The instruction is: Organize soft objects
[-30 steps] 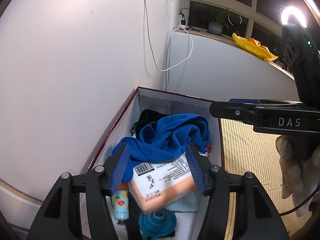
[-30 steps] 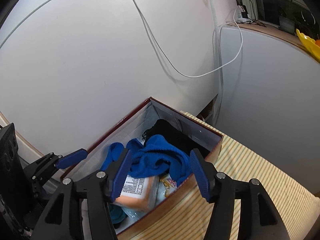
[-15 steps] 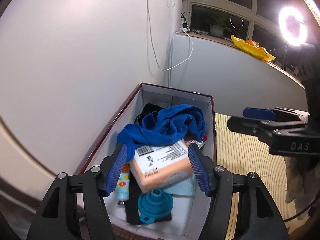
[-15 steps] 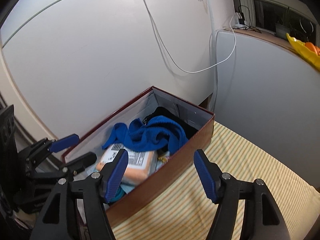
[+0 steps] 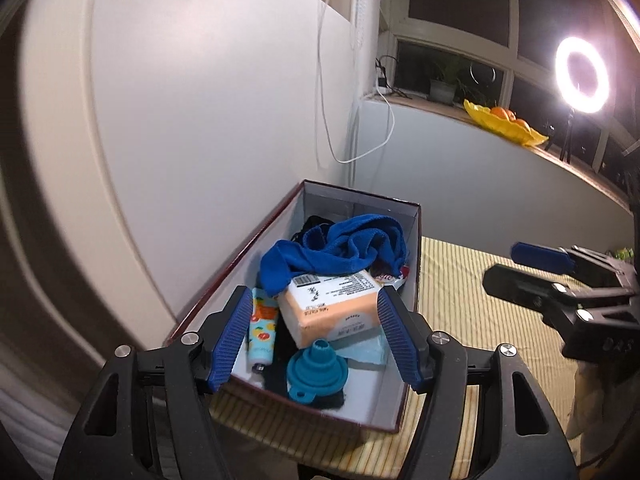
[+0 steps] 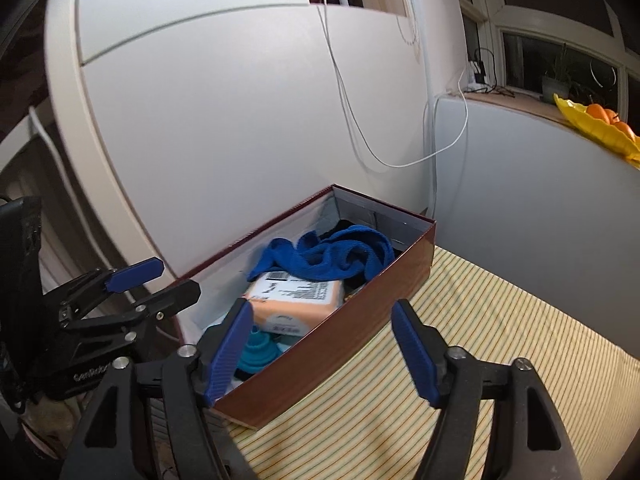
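Well beyond spread fingers (image 5: 236,332), towel (image 5: 340,250).

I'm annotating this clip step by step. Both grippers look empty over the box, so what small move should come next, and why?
Probably ease both back from the box. The left gripper and right gripper are open and empty, and the blue towel already lies inside, draped over the orange pack.

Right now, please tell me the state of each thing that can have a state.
box: open, no lid, full
blue towel: crumpled, lying in box
tissue pack: sealed, tilted, under towel edge
teal funnel: collapsed, spout up
cream tube: capped, lying flat
left gripper: open, empty
right gripper: open, empty
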`<act>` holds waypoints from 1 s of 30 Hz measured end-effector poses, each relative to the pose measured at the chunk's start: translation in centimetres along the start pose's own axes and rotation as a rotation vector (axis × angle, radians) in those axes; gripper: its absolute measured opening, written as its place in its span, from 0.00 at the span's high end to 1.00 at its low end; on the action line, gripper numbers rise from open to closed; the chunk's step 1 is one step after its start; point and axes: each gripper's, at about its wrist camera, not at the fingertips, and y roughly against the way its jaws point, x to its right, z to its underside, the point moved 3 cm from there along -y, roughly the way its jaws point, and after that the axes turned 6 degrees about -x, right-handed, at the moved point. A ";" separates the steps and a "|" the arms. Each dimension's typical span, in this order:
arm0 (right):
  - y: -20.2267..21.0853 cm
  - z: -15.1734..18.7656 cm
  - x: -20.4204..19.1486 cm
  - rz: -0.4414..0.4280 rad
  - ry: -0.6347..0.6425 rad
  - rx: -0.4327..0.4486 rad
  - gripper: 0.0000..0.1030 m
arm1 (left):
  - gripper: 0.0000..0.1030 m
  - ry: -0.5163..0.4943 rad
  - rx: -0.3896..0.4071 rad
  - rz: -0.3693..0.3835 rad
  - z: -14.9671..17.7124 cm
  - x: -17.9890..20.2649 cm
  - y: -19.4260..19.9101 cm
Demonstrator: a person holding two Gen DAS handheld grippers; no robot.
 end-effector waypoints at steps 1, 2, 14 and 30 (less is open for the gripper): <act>0.6 0.4 -0.2 0.002 0.000 0.012 0.29 | 0.37 0.007 0.009 0.006 0.3 -0.1 0.6; 0.9 0.7 -0.4 0.004 0.000 0.022 0.28 | 0.36 0.011 0.016 0.004 0.6 -0.1 1.1; 5.8 5.3 -2.2 0.105 0.047 0.088 0.21 | 0.30 0.035 0.041 -0.002 3.9 0.1 5.4; 8.3 8.2 -2.1 0.129 0.018 0.083 0.21 | 0.30 0.013 0.069 -0.034 4.9 1.7 8.1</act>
